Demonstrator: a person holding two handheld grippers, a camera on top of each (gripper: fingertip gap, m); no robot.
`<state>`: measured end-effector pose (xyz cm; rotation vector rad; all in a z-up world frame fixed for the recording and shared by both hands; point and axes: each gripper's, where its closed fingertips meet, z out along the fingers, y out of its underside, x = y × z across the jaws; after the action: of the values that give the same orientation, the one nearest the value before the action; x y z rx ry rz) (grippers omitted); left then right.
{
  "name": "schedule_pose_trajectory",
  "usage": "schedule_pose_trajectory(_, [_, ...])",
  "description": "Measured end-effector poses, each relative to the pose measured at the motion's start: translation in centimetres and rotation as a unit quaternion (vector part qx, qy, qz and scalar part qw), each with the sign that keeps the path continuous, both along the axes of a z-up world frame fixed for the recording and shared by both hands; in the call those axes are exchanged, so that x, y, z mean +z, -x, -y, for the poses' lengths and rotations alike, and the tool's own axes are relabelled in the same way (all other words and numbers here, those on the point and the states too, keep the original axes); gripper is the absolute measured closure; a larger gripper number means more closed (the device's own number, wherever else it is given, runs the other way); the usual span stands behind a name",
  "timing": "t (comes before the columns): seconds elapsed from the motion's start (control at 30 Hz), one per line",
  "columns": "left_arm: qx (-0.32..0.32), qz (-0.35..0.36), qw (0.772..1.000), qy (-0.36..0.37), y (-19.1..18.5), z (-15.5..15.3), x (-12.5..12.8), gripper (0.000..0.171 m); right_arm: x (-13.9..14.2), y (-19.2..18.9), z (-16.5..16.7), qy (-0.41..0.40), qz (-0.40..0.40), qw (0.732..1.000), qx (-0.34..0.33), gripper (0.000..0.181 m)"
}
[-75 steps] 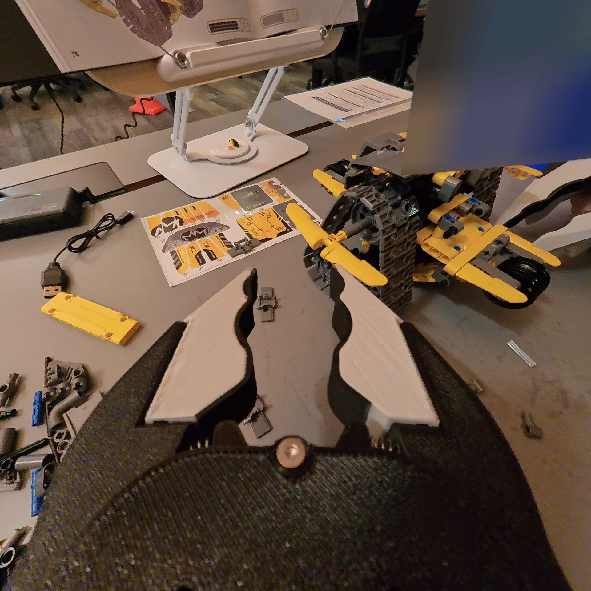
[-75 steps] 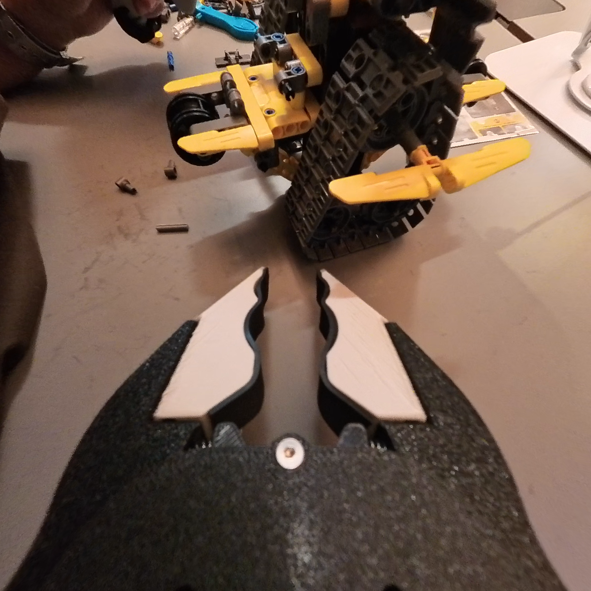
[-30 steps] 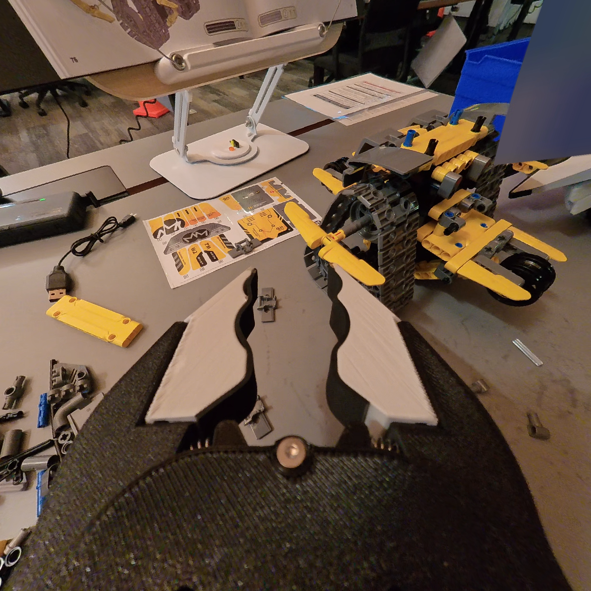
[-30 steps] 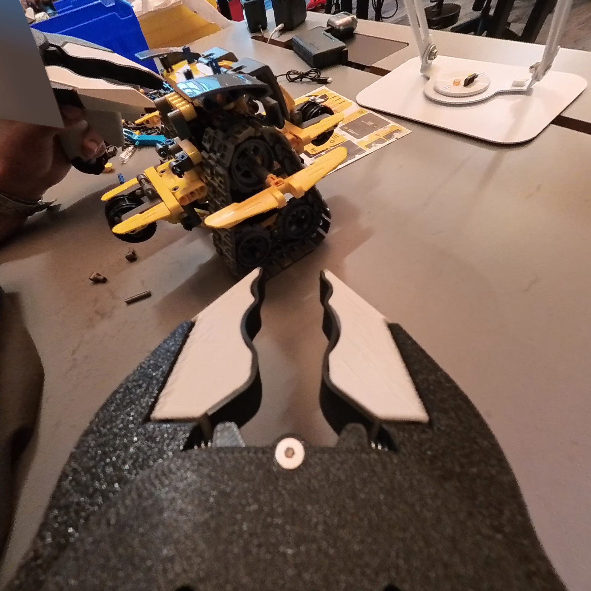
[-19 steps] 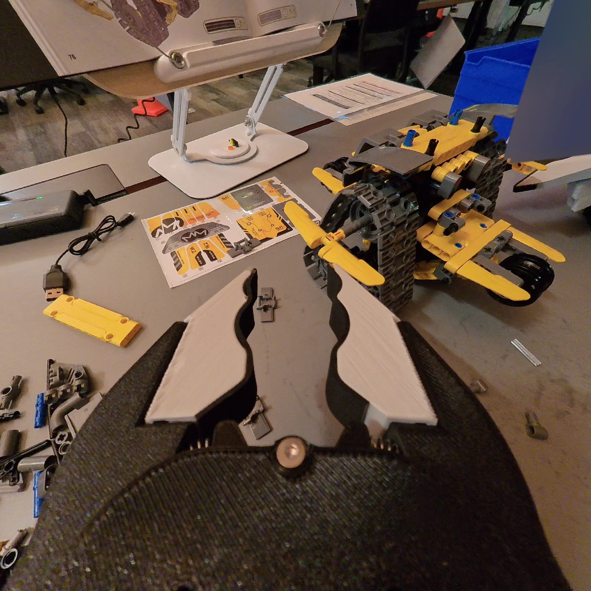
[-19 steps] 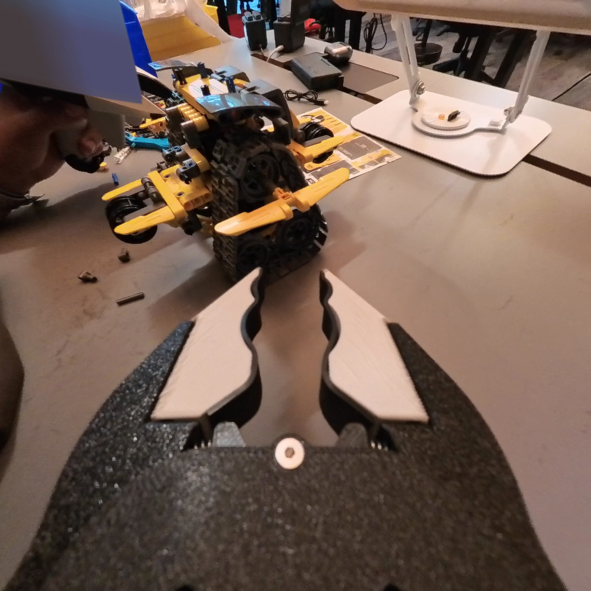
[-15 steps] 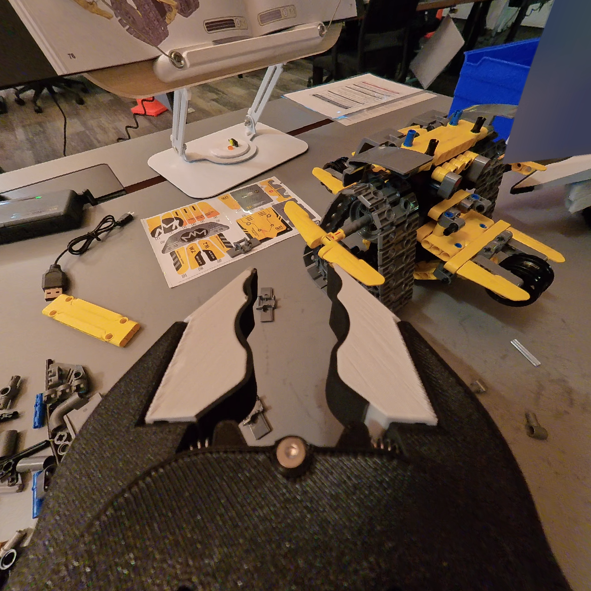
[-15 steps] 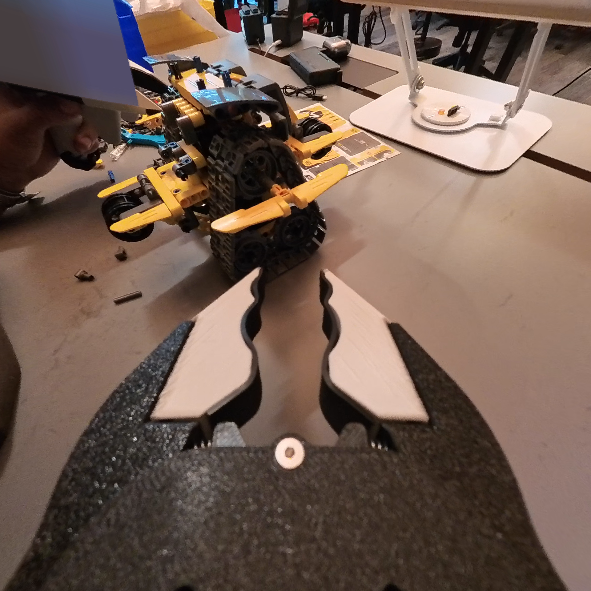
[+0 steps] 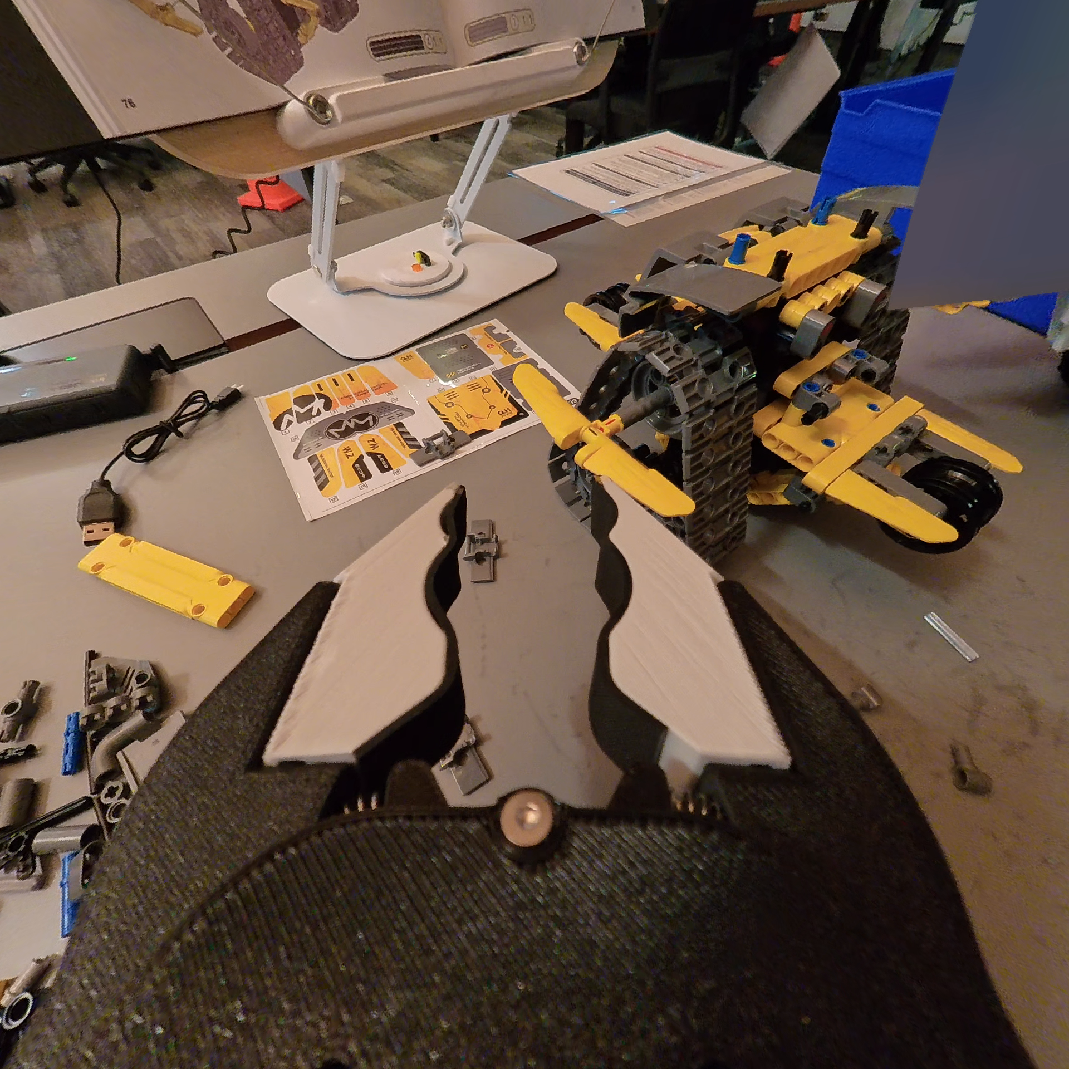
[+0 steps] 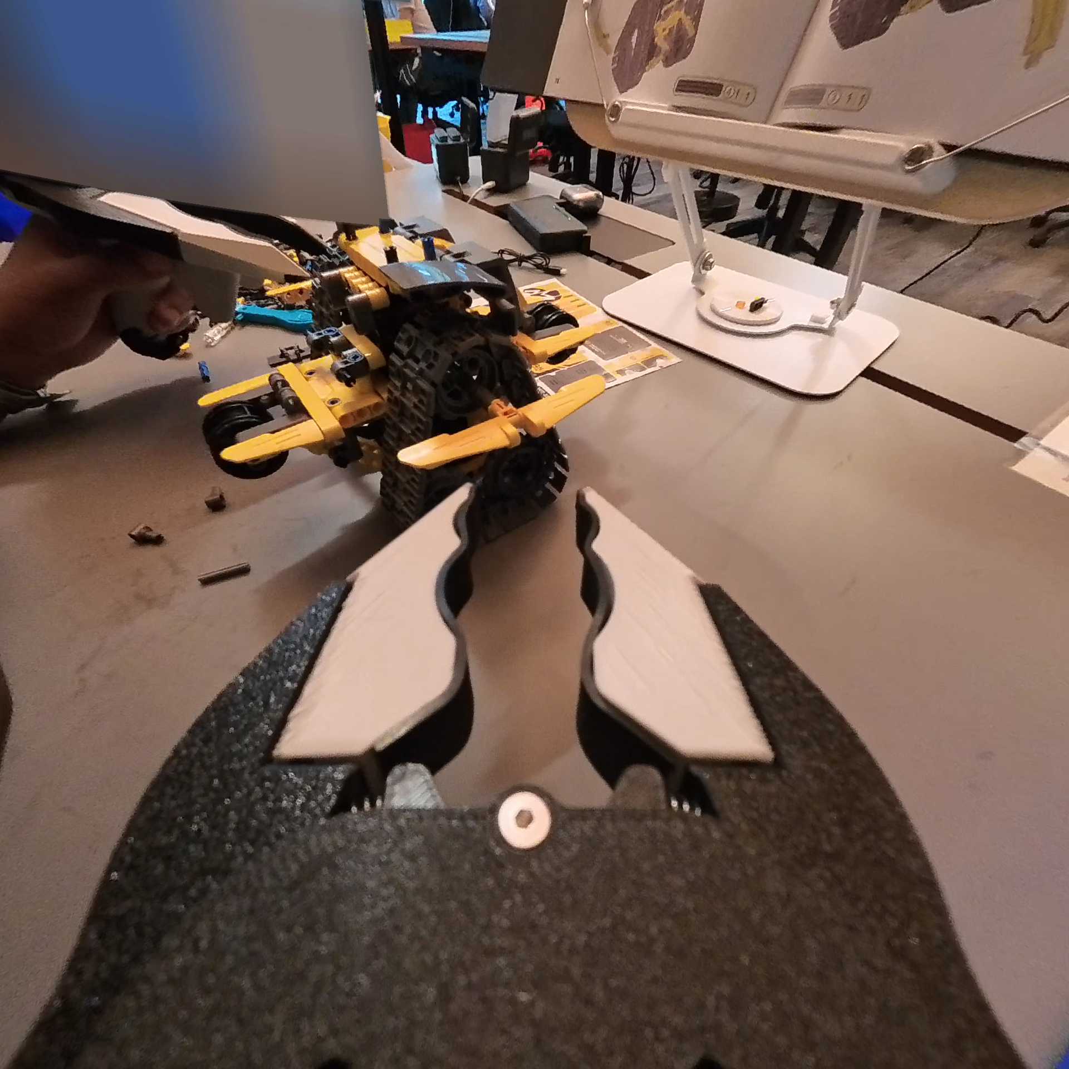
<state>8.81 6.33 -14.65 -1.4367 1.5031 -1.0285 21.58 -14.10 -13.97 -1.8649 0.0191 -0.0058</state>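
Observation:
A yellow and grey brick-built tracked vehicle [image 9: 752, 416] stands on the grey table [image 9: 243, 520]; it also shows in the right wrist view [image 10: 416, 382]. My left gripper [image 9: 529, 503] is open and empty, low over the table, with a small grey brick piece [image 9: 482, 549] between its fingers and the vehicle's track just right of its right tip. My right gripper [image 10: 523, 500] is open and empty, its tips just short of the vehicle's track. The left gripper [image 10: 231, 254], held by a hand [image 10: 69, 306], shows beyond the vehicle in the right wrist view.
A sticker sheet [image 9: 405, 410], a yellow flat panel [image 9: 165, 578], a USB cable [image 9: 144, 439] and loose grey and blue pieces [image 9: 69, 752] lie at the left. A white book stand [image 9: 416, 283] holds an open booklet [image 10: 810, 52]. Small dark pins [image 10: 222, 572] lie near the vehicle. A blue bin [image 9: 885, 144] stands behind. Left tips to right tips: about 25 cm.
My right gripper has pulled back and tilted up, so the book stand and booklet come into its view. The left gripper and the vehicle have hardly moved.

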Motion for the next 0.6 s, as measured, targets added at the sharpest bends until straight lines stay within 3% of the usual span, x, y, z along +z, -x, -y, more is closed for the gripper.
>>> schedule_pose_trajectory(0.6, [0.006,-0.002,1.000,-0.012,0.09,-0.08,0.12,0.128,-0.29,-0.70,0.13,0.004,-0.004,1.000,-0.012,0.149])
